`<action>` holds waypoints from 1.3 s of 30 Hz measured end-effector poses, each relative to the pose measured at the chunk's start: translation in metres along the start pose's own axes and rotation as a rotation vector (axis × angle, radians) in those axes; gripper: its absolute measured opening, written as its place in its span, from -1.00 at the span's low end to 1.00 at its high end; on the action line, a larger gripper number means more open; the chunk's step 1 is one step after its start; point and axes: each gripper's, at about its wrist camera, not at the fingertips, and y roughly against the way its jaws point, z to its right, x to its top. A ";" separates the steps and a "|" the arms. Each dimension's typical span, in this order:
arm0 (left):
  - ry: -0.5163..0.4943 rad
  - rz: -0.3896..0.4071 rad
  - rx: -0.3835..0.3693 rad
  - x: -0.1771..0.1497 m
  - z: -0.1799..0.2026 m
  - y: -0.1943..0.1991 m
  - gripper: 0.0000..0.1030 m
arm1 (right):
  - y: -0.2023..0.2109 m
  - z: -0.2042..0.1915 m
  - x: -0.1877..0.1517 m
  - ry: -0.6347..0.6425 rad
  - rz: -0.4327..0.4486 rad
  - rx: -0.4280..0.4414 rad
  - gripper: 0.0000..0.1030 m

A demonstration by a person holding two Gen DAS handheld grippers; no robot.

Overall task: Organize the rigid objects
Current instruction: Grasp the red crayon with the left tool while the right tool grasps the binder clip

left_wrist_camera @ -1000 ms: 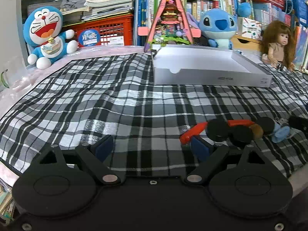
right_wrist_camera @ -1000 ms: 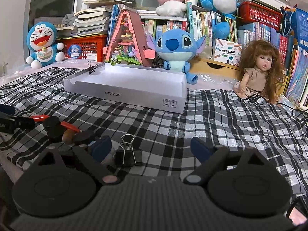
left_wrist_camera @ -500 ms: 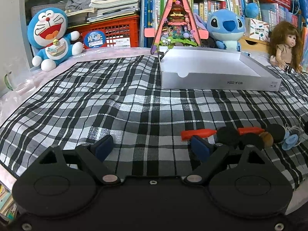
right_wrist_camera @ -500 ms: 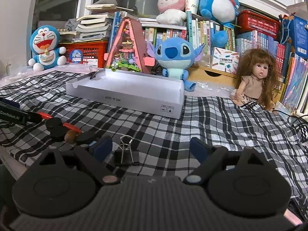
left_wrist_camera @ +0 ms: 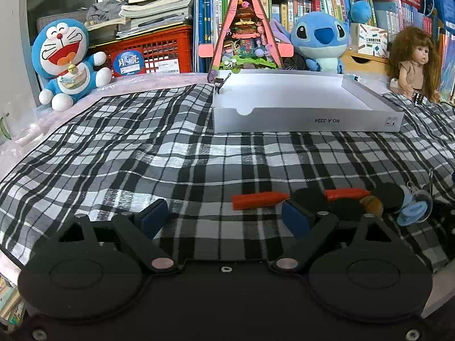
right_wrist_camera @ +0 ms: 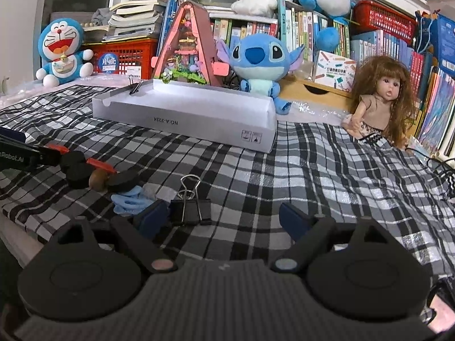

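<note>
Small items lie on the plaid cloth: two red crayons (left_wrist_camera: 257, 199), black discs (left_wrist_camera: 345, 209), a brown ball (left_wrist_camera: 371, 203) and a blue keychain (left_wrist_camera: 413, 209). My left gripper (left_wrist_camera: 224, 218) is open and empty, its right finger just in front of the discs. My right gripper (right_wrist_camera: 223, 217) is open, with a black binder clip (right_wrist_camera: 190, 211) between its fingers near the left one. The crayons (right_wrist_camera: 99, 164), discs (right_wrist_camera: 76, 170) and keychain (right_wrist_camera: 129, 203) lie to its left. A shallow white box (left_wrist_camera: 307, 108) stands further back, a binder clip (right_wrist_camera: 136, 85) on its corner.
Doraemon plush (left_wrist_camera: 66, 62), a triangular toy house (left_wrist_camera: 246, 28), Stitch plush (left_wrist_camera: 321, 42) and a doll (left_wrist_camera: 413, 62) line the back edge before bookshelves. The cloth's front edge (right_wrist_camera: 17, 218) drops off at the left in the right wrist view.
My left gripper has drawn back and turned right, so the box and crayons sit more centred. My right gripper has shifted slightly; the binder clip lies closer between its fingers.
</note>
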 end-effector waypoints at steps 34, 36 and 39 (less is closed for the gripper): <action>-0.003 0.057 -0.079 0.015 0.016 0.005 -0.19 | 0.004 -0.010 0.006 -0.046 0.004 0.055 -0.25; -0.006 0.054 -0.080 0.021 0.017 0.005 -0.20 | 0.004 -0.007 0.010 -0.058 0.005 0.047 -0.25; -0.008 0.064 -0.078 0.030 0.018 0.005 -0.20 | 0.003 -0.002 0.018 -0.081 0.006 0.036 -0.26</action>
